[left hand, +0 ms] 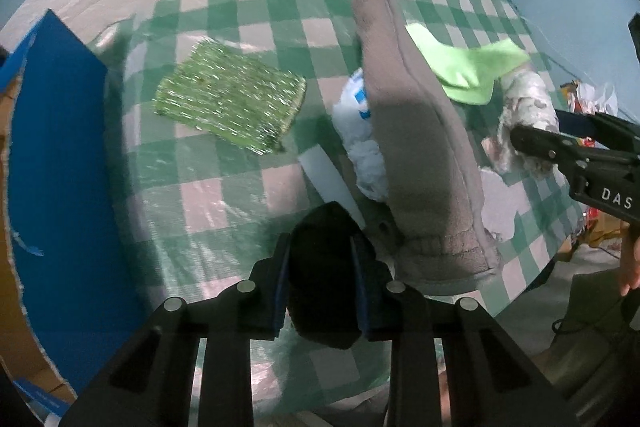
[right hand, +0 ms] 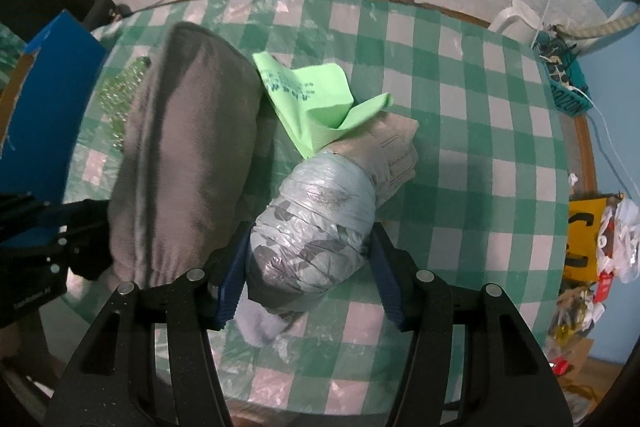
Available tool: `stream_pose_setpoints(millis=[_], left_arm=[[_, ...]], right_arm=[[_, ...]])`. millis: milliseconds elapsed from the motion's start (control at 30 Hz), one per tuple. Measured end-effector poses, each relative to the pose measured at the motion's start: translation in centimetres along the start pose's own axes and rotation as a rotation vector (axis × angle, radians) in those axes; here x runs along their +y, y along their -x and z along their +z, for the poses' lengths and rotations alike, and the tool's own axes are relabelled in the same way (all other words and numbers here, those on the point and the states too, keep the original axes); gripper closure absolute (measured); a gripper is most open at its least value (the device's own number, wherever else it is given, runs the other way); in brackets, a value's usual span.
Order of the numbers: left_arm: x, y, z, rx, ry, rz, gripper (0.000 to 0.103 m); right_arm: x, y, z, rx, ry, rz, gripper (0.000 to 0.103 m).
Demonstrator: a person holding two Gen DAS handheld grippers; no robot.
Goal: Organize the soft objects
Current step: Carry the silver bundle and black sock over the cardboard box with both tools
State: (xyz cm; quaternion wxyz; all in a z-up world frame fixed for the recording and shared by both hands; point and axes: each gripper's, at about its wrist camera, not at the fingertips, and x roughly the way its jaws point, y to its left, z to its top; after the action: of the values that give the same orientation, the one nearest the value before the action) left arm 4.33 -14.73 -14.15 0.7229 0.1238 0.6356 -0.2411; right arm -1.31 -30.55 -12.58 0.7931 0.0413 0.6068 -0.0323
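White letters "DAS" on the black body of the right gripper [left hand: 532, 147] in the left wrist view, blue print on the light green cloth [right hand: 316, 95] too blurred to read, lettering on the teal basket [right hand: 568, 95] illegible

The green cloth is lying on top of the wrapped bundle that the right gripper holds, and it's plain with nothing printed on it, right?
Not quite. The right wrist view shows dark printed marks on the green cloth. It does lie on the wrapped bundle, which the right gripper holds.
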Motion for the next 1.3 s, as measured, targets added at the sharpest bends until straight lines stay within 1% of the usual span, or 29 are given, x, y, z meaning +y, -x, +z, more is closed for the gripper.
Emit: stream_pose_setpoints(millis=[33, 67, 100, 200, 367, 500, 900, 1300], left_arm=[[0.1, 0.4, 0.2, -0.01, 0.002, 0.002, 0.076], [1.1, 0.5, -0.3, -0.017, 0.003, 0.001, 0.076], [1.1, 0.4, -0.9, -0.025, 0.004, 0.003, 0.076], [0.6, 1.0, -1.2, -0.052, 0.001, 0.015, 0.076], [1.2, 2.1, -1.9, -0.084, -0.001, 0.051, 0.076], [2.4, 3.6, -2.4, -0.105, -0.002, 0.066, 0.076], [4.0, 6.3, -2.9, -0.159, 0.006, 0.114, 0.076], [5.2, 8.5, -3.6, -0.22, 0.007, 0.167, 0.076]], right_arm=[[-0.1, 0.2, 0.3, -0.004, 0.001, 0.001, 0.046], [0.0, 0.6, 0.2, -0.009, 0.001, 0.003, 0.046], [0.0, 0.7, 0.3, -0.015, 0.001, 0.006, 0.046], [0.2, 1.2, 0.6, -0.029, 0.008, 0.007, 0.046], [0.8, 2.1, 0.4, -0.042, 0.028, 0.005, 0.046], [1.3, 2.5, 0.3, -0.05, 0.045, 0.01, 0.047], [3.2, 4.2, 0.5, -0.08, 0.089, 0.017, 0.047], [6.1, 5.4, 1.1, -0.106, 0.145, 0.035, 0.047]])
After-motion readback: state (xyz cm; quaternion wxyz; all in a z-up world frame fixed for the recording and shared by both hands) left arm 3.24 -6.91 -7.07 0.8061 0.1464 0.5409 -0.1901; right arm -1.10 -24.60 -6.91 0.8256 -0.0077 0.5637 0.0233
